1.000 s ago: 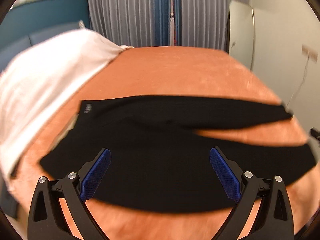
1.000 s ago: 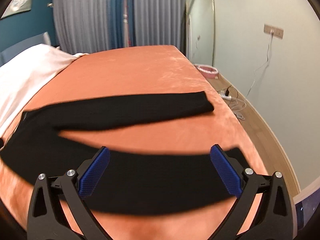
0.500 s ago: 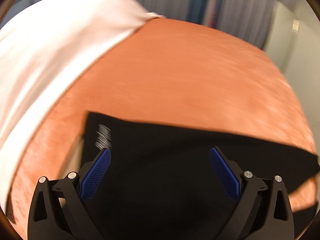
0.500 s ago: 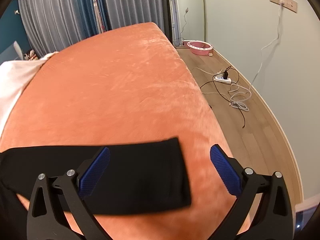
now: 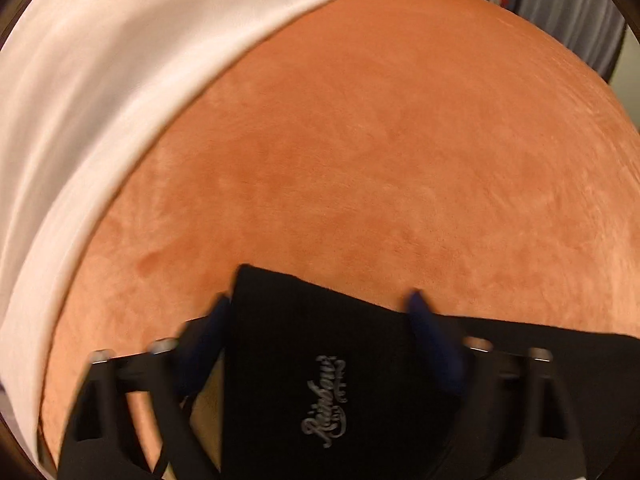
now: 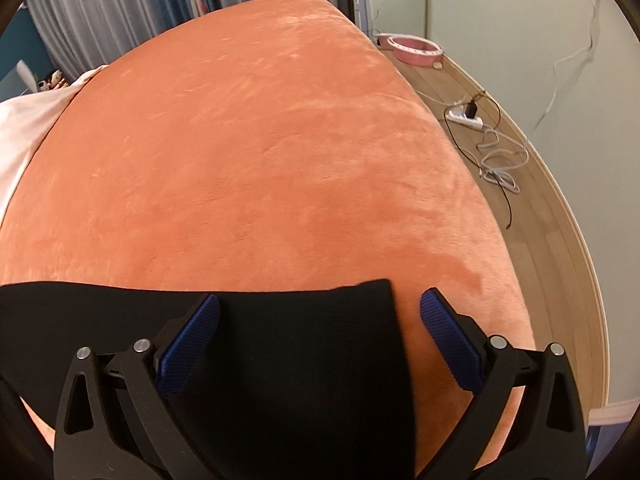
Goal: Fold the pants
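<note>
Both wrist views look steeply down, close over the orange bedspread (image 5: 360, 160).

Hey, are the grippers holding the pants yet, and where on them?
Not yet. Left gripper is closing around the waistband corner of the pants, right gripper around a leg cuff; pads not pressing.

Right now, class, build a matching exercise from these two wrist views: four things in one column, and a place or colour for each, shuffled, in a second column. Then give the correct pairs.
Column 1:
1. black pants
2. white sheet
3. pink basin
4. white power strip

Column 2:
A. on the wooden floor, with a black plug in it
B. lying on the orange bedcover, silver script logo near one end
C. on the floor by the far wall
D. covering the bed's left side

Pairs: 1-B, 2-D, 3-C, 4-A
</note>
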{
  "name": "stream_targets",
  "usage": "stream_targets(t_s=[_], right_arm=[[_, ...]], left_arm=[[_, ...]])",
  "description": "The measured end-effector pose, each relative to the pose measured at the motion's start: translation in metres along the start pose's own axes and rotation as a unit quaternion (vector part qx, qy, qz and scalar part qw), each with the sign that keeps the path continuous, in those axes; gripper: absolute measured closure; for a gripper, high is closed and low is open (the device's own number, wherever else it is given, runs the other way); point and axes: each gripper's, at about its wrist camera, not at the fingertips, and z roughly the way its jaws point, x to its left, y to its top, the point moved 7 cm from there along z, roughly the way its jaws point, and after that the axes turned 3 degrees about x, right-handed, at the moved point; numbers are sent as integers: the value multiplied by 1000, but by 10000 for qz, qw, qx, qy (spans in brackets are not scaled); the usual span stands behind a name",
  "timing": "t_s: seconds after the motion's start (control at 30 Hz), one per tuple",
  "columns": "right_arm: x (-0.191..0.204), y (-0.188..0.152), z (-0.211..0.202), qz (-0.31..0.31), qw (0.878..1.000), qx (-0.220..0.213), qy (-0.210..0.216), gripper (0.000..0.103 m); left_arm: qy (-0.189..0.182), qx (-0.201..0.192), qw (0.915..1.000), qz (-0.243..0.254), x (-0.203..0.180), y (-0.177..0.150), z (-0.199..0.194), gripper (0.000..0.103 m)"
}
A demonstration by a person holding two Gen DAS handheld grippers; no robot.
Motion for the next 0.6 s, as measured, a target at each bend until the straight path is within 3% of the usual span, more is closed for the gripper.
stream_targets(t_s=[0.03, 0.07, 0.1, 0.17, 0.3, 0.37, 0.53, 0.6], right_arm=[[1, 1, -1, 11, 10000, -38, -32, 36], [1, 2, -3, 70, 10000, -48, -15, 52], [2, 3, -6, 132, 9998, -34, 133, 79], [8, 3, -14, 222, 9990, -22, 392, 88], [22, -3, -46, -14, 9993, -228, 299, 90], [25, -5, -80, 4, 9974, -537, 474, 90], [31, -35, -183, -216, 9876, -1257, 913, 90], [30, -54, -215, -326, 9845, -1426, 970, 90]], left_arm=[[-24, -86, 10000, 16, -3, 0, -1, 47], [-111, -108, 9999, 71, -9, 1, -4, 58], [-219, -102, 9997, 86, -14, 1, -7, 74], [-202, -174, 9996, 59, -20, -1, -19, 92], [-634, -523, 9965, -128, -11, -8, -60, 95], [-1009, -753, 9918, -230, -4, -13, -98, 95], [-1566, -1261, 9796, 1, 8, -54, -201, 100], [-1787, -1355, 9745, 85, 15, -85, -237, 100]])
